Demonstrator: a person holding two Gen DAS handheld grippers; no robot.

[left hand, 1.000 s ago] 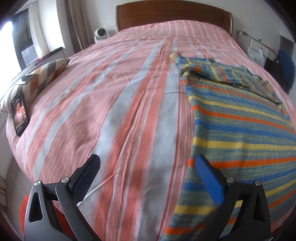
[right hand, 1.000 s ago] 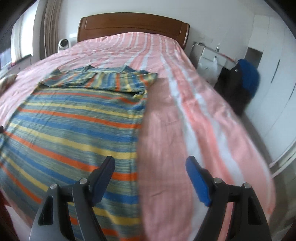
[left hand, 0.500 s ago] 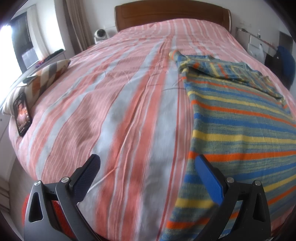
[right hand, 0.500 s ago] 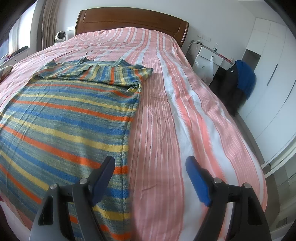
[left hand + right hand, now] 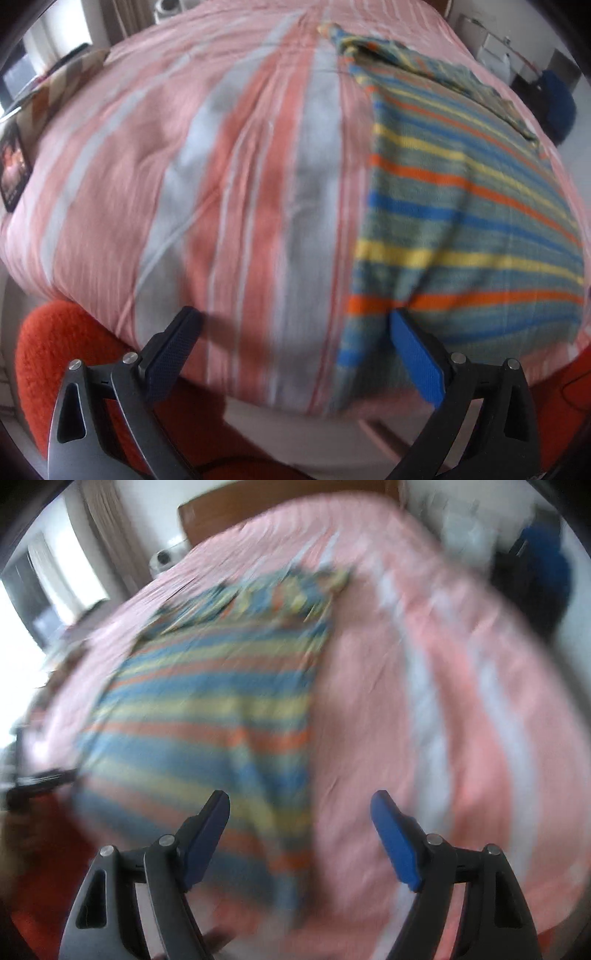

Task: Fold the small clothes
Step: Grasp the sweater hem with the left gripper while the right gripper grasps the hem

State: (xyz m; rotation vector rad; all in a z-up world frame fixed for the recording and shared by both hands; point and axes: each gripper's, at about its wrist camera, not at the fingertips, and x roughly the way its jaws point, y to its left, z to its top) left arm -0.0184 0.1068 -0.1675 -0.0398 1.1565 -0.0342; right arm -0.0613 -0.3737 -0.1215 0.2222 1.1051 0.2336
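Both frames are motion-blurred, the right wrist view worse. My left gripper (image 5: 291, 325) has its jaws spread wide, nothing between them, sitting at the near edge of the bed (image 5: 240, 166). Its right finger (image 5: 413, 354) is at the near-left corner of the striped sweater (image 5: 461, 206); can't tell if it's touching the knit. Its left finger (image 5: 173, 347) is over the pink-and-grey striped bedspread.

My right gripper (image 5: 299, 812) is also wide open and empty, at the near end of the bed, straddling the sweater's right edge: left finger (image 5: 207, 830) over the sweater (image 5: 207, 709), right finger (image 5: 393, 834) over bare bedspread (image 5: 424, 672).

The sweater lies flat and spread out on the bed, hem at the near edge, its top end with the sleeves bunched up far toward the wooden headboard (image 5: 229, 506). A phone (image 5: 13, 173) sits on the far left edge of the bed, and something red and fuzzy (image 5: 66, 354) is below the near edge.
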